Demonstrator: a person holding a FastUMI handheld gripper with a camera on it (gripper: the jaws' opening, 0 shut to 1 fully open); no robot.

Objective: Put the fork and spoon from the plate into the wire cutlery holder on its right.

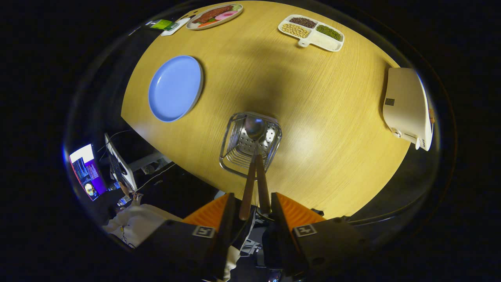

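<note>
Holding my gripper (pixel 254 209) high above the wire holder (pixel 250 144), I see its fingers standing apart, with two wooden handles (pixel 254 188) rising up between them; whether either finger touches a handle I cannot tell. Both handles belong to the fork and spoon, and they already stand in the holder, the spoon's bowl (pixel 254 127) resting on its perforated floor. The fork's head I cannot make out. I judge the placing all but done: what remains is to draw straight up and away, keeping the fingers wide so neither catches a handle and tips the holder.

Left of the holder lies the blue plate (pixel 175 88), bare now. Beyond the holder and to its left, at the table's (pixel 313 117) far edge, an oval dish (pixel 214 16) carries what looks like meat and vegetables. Beyond and to the right, a white divided tray (pixel 311 32) holds pale, dark and green beans in separate compartments. Far right of the holder sits a white appliance (pixel 407 105).
</note>
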